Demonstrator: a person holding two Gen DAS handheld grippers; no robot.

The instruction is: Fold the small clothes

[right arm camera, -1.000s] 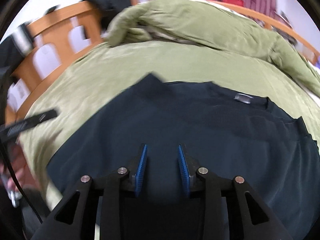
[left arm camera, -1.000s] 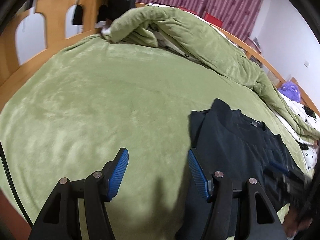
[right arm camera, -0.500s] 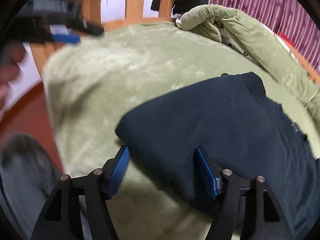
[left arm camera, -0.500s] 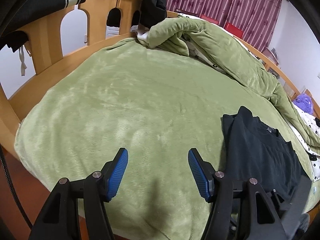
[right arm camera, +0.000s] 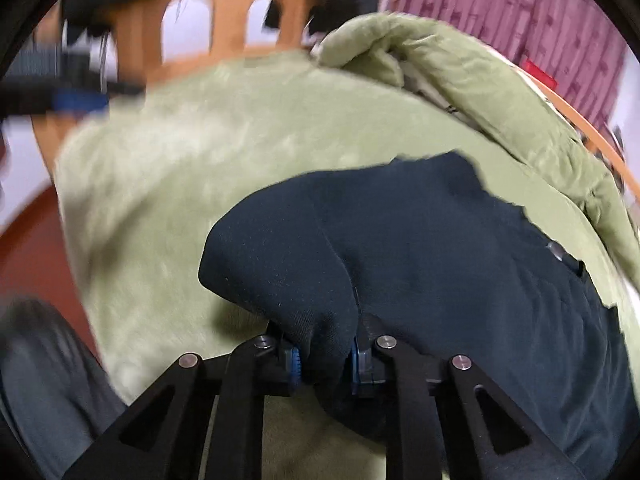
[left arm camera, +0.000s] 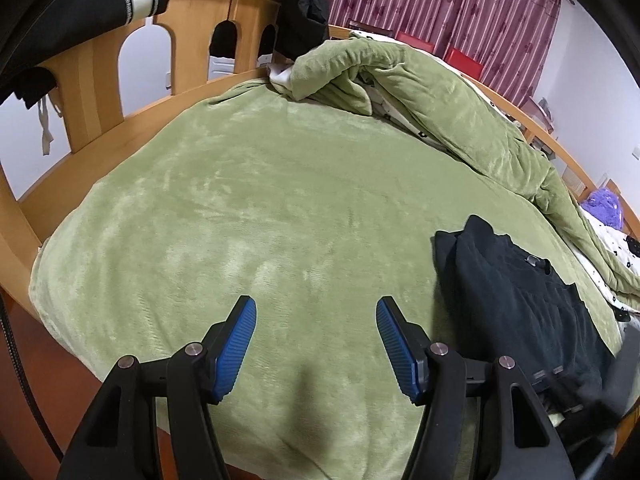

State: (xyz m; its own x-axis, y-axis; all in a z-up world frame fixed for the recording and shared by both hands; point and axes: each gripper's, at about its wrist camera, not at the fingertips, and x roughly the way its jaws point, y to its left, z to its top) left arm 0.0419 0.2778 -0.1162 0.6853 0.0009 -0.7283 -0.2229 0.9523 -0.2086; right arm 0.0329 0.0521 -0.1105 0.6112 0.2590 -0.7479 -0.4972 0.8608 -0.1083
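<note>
The dark garment lies on the green blanket near the bed's front edge. The right gripper has just closed, clamping a bunched fold, probably a corner. The left gripper hovers apart, empty, over bare blanket.

Home bedroom. Bed took up most of both views, covered in a green fleece blanket. A matching green duvet was bunched along the upper right, with a white dotted sheet showing beneath it at the right edge. Wooden headboard with arched cutouts sat upper left, dark clothes hung over its top. Maroon patterned curtains ran along the top of the frame against a white wall. Purple plush toy at far right. Reddish-brown floor at lower left.
</note>
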